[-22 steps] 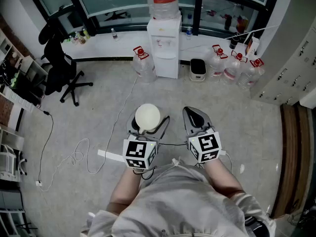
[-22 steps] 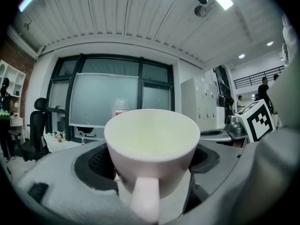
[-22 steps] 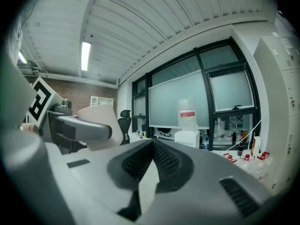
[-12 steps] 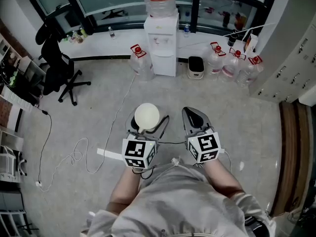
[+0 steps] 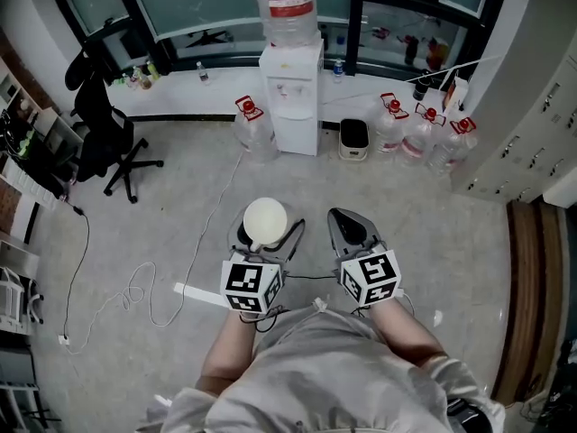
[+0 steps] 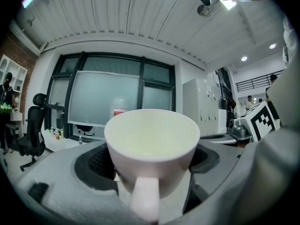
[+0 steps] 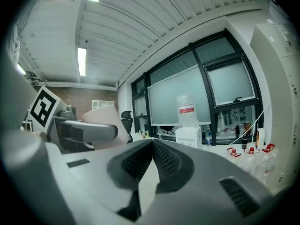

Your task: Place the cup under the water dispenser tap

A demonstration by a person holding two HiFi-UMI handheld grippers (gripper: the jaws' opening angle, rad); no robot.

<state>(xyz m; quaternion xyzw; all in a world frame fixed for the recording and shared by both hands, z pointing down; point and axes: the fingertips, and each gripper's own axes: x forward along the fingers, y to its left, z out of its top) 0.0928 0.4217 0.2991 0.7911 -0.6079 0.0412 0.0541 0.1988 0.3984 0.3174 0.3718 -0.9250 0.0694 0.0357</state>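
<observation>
Head view: the left gripper (image 5: 268,239) grasps the cup (image 5: 267,219) by its body, mouth up. The right gripper (image 5: 347,224) rides just beside it at 3 o'clock, clenched on nothing. Judged reason: the cup is kept upright and level for the carry, and the idle gripper stays out of its path. The water dispenser (image 5: 290,97) stands at 12 o'clock from the cup, well apart, with its bottle (image 5: 284,7) on top. Spare jugs (image 5: 415,138) are at 1 o'clock and an office chair (image 5: 104,120) at 10 o'clock. A loose cable (image 5: 135,291) lies on the floor at 8 o'clock, off the direct line. The cup is not yet under the tap; the approach is in hand. Left gripper view: both jaws press the cup's sides, and its handle (image 6: 145,200) points back at the camera. This leaves the far side free to meet the dispenser. The cup looks empty. Right gripper view: the jaws meet with nothing between them. The dispenser shows ahead at 1 o'clock and the cup at 9 o'clock. Against the earlier head frames: the dispenser, jugs and chair sit a little lower in frame and more of the bottle shows. Whether from a step forward or a lifted head, I cannot tell. Both grippers and the grip on the cup look unchanged.
</observation>
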